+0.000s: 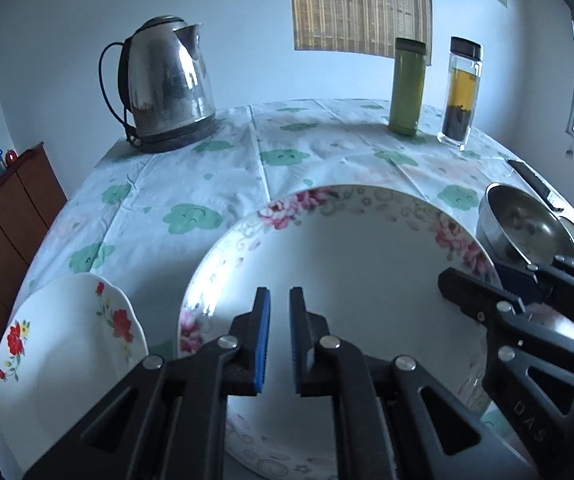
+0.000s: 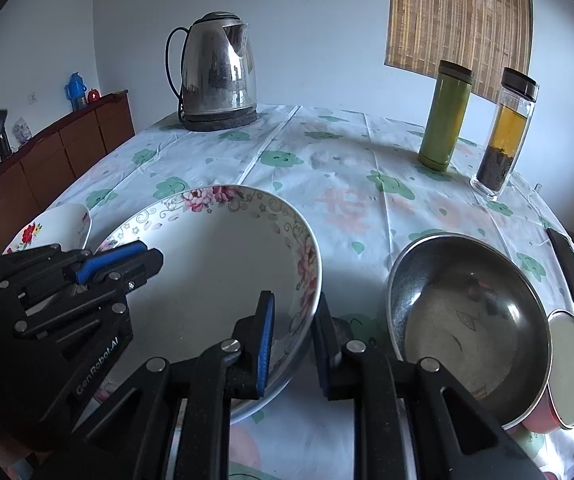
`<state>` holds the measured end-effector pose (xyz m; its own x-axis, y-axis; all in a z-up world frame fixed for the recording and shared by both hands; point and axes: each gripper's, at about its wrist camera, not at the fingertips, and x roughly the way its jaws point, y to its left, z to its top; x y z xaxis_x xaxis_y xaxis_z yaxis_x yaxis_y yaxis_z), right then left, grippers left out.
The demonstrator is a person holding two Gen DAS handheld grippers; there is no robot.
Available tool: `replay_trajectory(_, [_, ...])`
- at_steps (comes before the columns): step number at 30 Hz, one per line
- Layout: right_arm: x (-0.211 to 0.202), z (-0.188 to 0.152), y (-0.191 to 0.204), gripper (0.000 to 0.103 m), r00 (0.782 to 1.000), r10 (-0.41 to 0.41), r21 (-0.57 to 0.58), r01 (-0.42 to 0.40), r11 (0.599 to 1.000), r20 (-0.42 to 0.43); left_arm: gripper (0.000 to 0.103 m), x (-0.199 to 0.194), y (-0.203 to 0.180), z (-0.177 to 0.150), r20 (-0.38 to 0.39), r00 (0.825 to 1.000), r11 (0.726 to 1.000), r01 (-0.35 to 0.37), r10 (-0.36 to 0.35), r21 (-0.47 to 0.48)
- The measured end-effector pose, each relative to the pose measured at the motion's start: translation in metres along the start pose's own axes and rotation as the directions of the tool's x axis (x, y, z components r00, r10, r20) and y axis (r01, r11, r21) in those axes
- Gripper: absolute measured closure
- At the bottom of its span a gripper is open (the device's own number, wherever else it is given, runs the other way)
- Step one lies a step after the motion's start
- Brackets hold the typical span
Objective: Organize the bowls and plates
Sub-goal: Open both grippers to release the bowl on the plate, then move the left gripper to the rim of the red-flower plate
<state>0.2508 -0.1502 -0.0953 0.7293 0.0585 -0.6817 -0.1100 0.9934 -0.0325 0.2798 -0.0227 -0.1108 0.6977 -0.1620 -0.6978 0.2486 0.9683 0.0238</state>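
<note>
We have two fisheye views, each looking forward along its own tongs, low and close over the counter (image 1: 223, 168). The left view sits right above the big flowered plate (image 1: 351, 264) and faces the far wall. The right view looks from further right, with the steel bowl (image 2: 467, 312) close below. Both share the plate, the kettle (image 1: 167, 84), the green flask (image 2: 445, 116), the tea bottle (image 2: 505, 132) and the blind (image 1: 361, 4), and each sees the other tongs.
</note>
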Motion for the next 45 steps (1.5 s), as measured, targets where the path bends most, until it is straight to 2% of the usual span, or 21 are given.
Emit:
replay_trajectory(4, [0.0,-0.001,0.002,0.083,1.0,-0.012,-0.021,0.012,1.0,0.009,0.097,-0.002,0.014,0.002,0.019,0.999,0.999,-0.027,0.028,-0.043])
replay_trajectory(7, [0.0,-0.001,0.001,0.083,1.0,-0.006,-0.023,0.006,1.0,0.01,0.097,-0.004,0.029,0.004,0.038,0.995,0.993,-0.087,0.09,-0.079])
replay_trajectory(10, [-0.001,-0.001,0.0,0.083,1.0,0.005,-0.019,-0.005,1.0,0.01,0.096,-0.004,0.035,0.004,0.042,0.995,0.992,-0.082,0.086,-0.095])
replay_trajectory(12, [-0.001,-0.001,0.0,0.083,1.0,0.003,-0.024,-0.003,1.0,0.011,0.094,-0.008,0.034,0.004,0.052,0.992,0.989,-0.107,0.113,-0.097])
replay_trajectory(14, [-0.001,-0.001,0.001,0.083,1.0,-0.004,-0.03,0.004,1.0,0.013,0.093,-0.016,0.04,0.005,0.08,0.992,0.989,-0.091,0.1,-0.115])
replay_trajectory(16, [0.0,-0.001,0.003,0.083,1.0,-0.013,-0.034,0.013,0.999,0.016,0.087,-0.012,0.042,0.005,0.061,0.993,0.989,-0.098,0.106,-0.114])
replay_trajectory(20, [0.0,-0.002,0.006,0.083,0.999,-0.035,-0.043,0.037,0.998,0.025,0.083,0.0,0.042,-0.001,0.003,0.997,0.99,-0.081,0.082,-0.114])
replay_trajectory(30, [0.0,-0.005,0.009,0.076,0.996,-0.075,-0.025,0.076,0.997,0.044,0.061,-0.002,0.038,-0.002,0.014,0.998,0.991,-0.065,0.067,-0.114])
replay_trajectory(35, [-0.001,-0.005,0.007,0.071,0.998,-0.055,-0.006,0.055,0.998,0.043,0.057,-0.003,0.042,-0.003,0.016,0.998,0.99,-0.055,0.057,-0.132])
replay_trajectory(38, [0.002,-0.005,0.007,0.062,0.998,-0.049,-0.004,0.05,0.999,0.028,0.054,-0.003,0.041,-0.003,0.02,0.998,0.99,-0.053,0.056,-0.131])
replay_trajectory(45, [0.004,-0.006,0.007,0.06,0.999,-0.037,0.003,0.037,0.999,0.016,0.053,-0.004,0.04,-0.003,0.027,0.998,0.991,-0.044,0.047,-0.124])
